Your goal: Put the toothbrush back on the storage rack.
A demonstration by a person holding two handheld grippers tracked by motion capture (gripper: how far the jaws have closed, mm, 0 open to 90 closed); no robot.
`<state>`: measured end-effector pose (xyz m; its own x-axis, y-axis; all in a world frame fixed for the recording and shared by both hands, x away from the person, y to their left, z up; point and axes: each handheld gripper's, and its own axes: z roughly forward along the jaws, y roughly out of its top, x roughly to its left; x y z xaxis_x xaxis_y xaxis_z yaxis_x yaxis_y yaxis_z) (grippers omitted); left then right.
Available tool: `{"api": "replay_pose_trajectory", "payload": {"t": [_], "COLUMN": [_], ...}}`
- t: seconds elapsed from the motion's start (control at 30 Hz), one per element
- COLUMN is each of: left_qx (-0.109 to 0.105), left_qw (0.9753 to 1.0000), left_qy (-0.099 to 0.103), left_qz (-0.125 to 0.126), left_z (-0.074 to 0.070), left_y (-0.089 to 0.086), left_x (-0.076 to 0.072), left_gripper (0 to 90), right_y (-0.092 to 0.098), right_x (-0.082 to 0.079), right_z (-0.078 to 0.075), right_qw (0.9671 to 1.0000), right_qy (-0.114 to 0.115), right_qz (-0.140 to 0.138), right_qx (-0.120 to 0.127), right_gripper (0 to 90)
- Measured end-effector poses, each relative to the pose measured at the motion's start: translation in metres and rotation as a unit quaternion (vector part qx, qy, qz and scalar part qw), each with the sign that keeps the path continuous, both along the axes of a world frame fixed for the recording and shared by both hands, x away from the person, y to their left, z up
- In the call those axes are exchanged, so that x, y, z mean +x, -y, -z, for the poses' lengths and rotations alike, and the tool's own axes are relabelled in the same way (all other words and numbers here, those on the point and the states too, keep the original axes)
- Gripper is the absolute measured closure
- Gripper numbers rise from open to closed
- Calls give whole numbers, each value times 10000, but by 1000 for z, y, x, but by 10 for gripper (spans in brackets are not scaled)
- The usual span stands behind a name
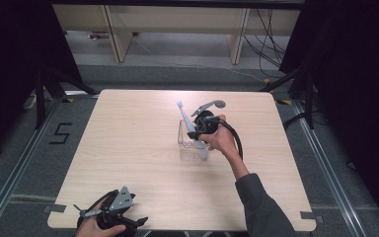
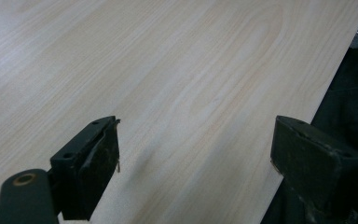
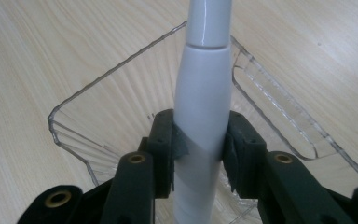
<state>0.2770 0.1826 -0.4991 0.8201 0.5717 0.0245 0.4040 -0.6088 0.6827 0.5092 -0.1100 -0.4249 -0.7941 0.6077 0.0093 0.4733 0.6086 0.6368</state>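
Table point(image 1: 138, 163): pale wood-grain top, seen whole from the high view; bare apart from one container right of centre; grain seen close in the left gripper view point(image 2: 177, 70).
Clear plastic box point(image 1: 190, 145): open-topped and see-through, standing on the table; its rim and ribbed walls are traced clearly in the right gripper view point(image 3: 74, 105).
Electric toothbrush point(image 1: 188, 126): white, held upright with a lean, head up, lower end down inside the box; whether it touches the floor of the box cannot be told.
Right gripper point(image 1: 200, 132): clamped on the toothbrush handle point(image 3: 200, 107), jaws pressed to both sides of it, above the box.
Left gripper point(image 1: 111, 217): parked at the near edge of the table, well apart from the box; jaws spread wide with nothing between point(image 2: 191, 154).
Step in hand: judged to be the standing of the toothbrush in the box, or its lifting out; direction cannot be told.
Next move: if placing, the handle is to be lowered until it rests, then released gently so the light box is not tipped.
Views compared: the lean and brush head are given by the high view; the grip itself is given by the right gripper view.
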Motion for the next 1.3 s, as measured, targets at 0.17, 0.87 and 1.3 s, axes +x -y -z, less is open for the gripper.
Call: {"api": "replay_pose_trajectory", "payload": {"t": [0.17, 0.87, 1.3], "left_qx": [11, 45, 26], "left_qw": [10000, 10000, 10000], "left_qy": [3, -16, -25], "left_qz": [0, 40, 37], "left_z": [0, 0, 0], "left_y": [0, 0, 0], "left_x": [0, 1, 0], "left_gripper": [148, 148, 147], "right_y": [-2, -8, 8], "right_x": [-1, 2, -8], "right_z": [-1, 0, -18], "right_qw": [9999, 9997, 9996], "right_qy": [-110, -178, 74], "right_qz": [62, 181, 170], "right_qx": [-51, -65, 216], "right_gripper": [664, 627, 557]}}
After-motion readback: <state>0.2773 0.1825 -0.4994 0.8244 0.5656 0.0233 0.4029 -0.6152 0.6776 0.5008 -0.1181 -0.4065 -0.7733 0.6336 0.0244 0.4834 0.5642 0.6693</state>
